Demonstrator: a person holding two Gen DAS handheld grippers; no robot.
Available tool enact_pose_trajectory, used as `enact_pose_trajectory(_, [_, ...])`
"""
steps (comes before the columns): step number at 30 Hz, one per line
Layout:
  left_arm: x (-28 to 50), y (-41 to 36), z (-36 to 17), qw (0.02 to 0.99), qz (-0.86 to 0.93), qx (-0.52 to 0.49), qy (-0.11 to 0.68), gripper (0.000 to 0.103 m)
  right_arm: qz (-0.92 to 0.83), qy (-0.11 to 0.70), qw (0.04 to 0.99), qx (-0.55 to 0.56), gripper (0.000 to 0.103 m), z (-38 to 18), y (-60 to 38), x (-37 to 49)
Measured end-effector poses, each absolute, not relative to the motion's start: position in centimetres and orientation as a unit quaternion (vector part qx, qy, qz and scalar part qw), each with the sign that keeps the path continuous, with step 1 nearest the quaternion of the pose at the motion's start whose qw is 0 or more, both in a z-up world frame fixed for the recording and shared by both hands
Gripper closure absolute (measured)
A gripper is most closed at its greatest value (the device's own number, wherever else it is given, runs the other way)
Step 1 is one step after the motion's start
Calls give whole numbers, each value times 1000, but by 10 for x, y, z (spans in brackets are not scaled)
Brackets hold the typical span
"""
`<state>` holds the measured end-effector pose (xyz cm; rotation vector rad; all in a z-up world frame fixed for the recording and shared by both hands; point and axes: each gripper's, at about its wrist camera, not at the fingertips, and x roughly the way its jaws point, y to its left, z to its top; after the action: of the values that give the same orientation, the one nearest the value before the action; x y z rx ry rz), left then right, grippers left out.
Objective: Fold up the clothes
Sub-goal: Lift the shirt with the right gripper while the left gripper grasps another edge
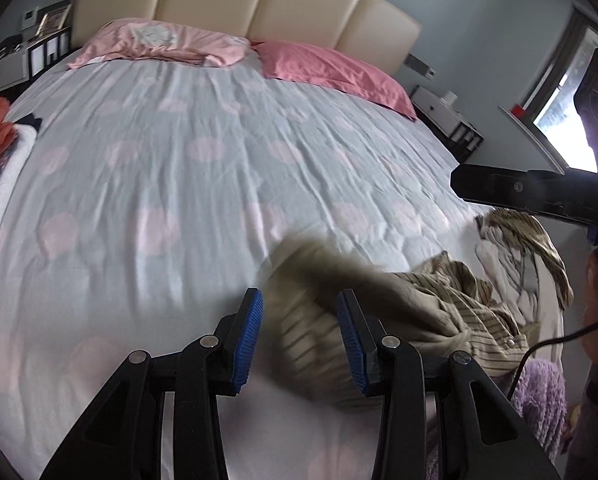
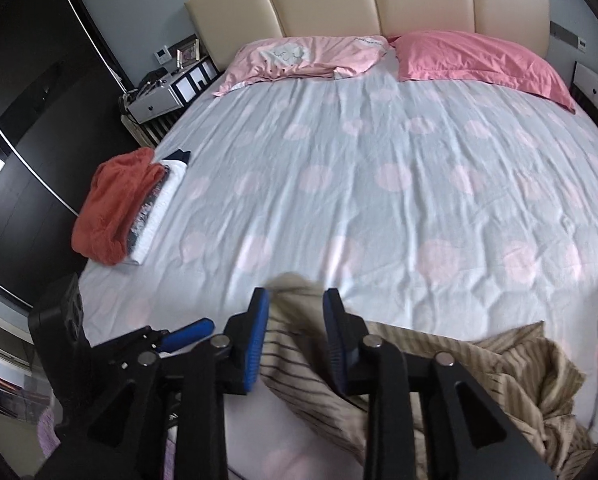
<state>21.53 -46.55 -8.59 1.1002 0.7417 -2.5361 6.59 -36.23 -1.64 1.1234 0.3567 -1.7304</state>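
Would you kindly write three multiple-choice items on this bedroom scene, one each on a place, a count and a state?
1. Where is the folded stack?
A. by the bed's left edge
B. on the pillows
C. on the nightstand

2. How many pillows lie at the headboard?
A. one
B. two
C. four

3. What does the striped garment look like?
A. neatly folded
B. hanging on a hanger
C. crumpled, running between the fingers

Key: A, the stack lies on the sheet near the left edge. B, a pale pillow and a darker pillow show. C, the cloth lies bunched between the fingers of the right gripper and the left gripper.
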Motion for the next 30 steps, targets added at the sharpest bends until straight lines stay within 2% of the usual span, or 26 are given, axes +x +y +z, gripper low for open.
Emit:
enact_pose_trajectory(6, [200,-447,-99,141,-865,424,229,59,-727,187,457,477,74,-27,-310,41])
enact_pose_trajectory(13, [202,-448,-138,183,-818,498,222,59,-719,216,390,533,73,-88,-244,9])
enact_pose_trajectory(22, [215,-468,-191,187,-740,563,316,59,-713,168,359,578,73,-140,-250,-23])
enact_pose_trajectory(26, [206,-473,-212,195,-713,585,334,59,-710,138,357,591,73,-166,-258,-38])
enact_pose_trajectory(30, [190,-467,-218,195,-713,594,318,58,-705,112,364,598,73,-195,-260,-48])
